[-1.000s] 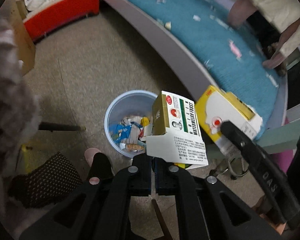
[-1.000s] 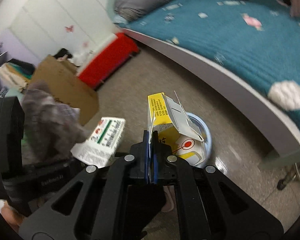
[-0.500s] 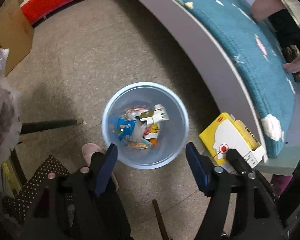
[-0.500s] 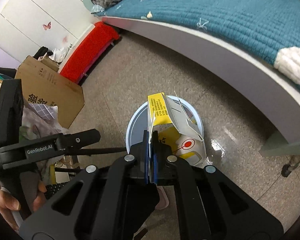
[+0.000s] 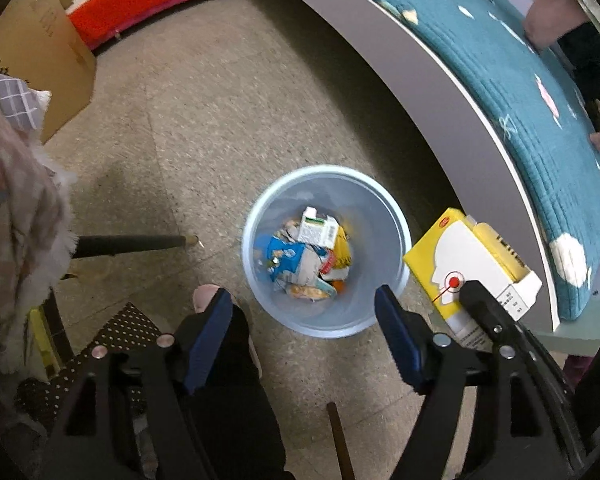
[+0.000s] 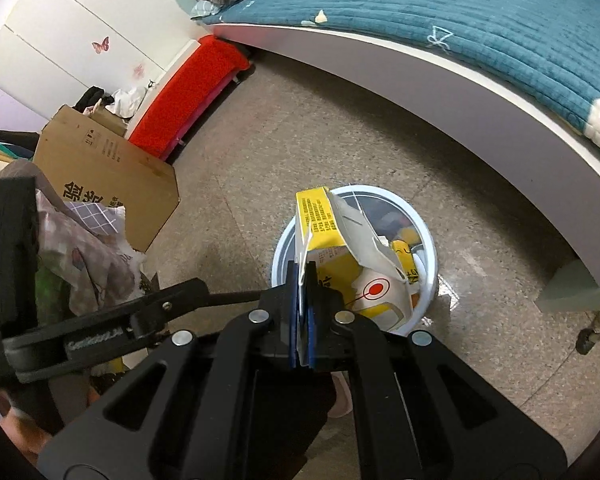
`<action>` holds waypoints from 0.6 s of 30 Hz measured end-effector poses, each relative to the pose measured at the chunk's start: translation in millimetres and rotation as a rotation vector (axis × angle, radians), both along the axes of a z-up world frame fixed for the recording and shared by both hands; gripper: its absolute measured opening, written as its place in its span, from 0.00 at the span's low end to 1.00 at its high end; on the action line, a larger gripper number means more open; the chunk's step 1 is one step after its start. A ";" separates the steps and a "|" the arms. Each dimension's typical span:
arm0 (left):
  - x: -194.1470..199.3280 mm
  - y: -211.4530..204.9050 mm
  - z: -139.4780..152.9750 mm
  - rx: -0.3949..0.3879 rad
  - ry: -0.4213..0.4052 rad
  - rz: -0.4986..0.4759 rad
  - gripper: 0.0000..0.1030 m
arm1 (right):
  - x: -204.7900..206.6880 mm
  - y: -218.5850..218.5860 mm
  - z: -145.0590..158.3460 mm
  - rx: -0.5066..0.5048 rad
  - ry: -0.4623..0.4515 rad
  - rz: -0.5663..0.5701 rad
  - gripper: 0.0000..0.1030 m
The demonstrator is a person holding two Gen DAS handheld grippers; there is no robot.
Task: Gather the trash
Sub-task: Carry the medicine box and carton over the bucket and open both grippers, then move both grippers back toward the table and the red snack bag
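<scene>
Dumping step: the person is working right over the light-blue bin [image 5: 396, 224] on the floor by the bed [image 5: 440, 80], getting boxes into it one gripper at a time.
Left gripper: the left gripper [image 5: 304, 340] is hanging almost straight above the bin, its jaws have just been opening and are standing wide apart with nothing between them.
White-and-green box: the white-and-green box [image 5: 318, 232] is already lying inside the bin on top of the wrappers, so that half looks done.
Right gripper: the right gripper [image 6: 302, 320] is pinching a flap of the yellow-and-white carton [image 6: 340, 256], jaws clamped tight on the thin card.
Carton position: in the right wrist view it's sitting over the bin's near rim; in the left wrist view it's looking more beside the rim than over the middle.
Next move: probably needs nudging the carton further over the opening before the jaws let go, otherwise it's likely catching the rim and tipping onto the floor [image 5: 220, 100].
Left side after that: looks free to go hunting for more trash.
</scene>
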State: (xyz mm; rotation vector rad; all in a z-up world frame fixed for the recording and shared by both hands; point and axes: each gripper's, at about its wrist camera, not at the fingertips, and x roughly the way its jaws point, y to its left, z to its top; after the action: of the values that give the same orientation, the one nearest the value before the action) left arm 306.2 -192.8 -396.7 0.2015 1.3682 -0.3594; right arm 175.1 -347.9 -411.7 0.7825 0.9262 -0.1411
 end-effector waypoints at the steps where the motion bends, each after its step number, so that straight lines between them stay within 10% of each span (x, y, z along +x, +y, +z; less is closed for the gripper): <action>1: 0.5 1.4 2.0 0.005 -0.014 0.010 0.73 | 3.0 0.2 -0.2 0.004 -0.003 -0.002 0.04; 18: -25.4 -3.6 27.1 -0.025 -0.027 -0.027 0.73 | -22.5 -4.5 35.5 -0.062 0.010 -0.030 0.05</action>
State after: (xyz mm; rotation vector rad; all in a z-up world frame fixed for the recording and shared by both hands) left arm 280.8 -196.4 -369.6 0.2040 1.3344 -0.3944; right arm 152.6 -352.4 -376.2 0.7389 0.9152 -0.1995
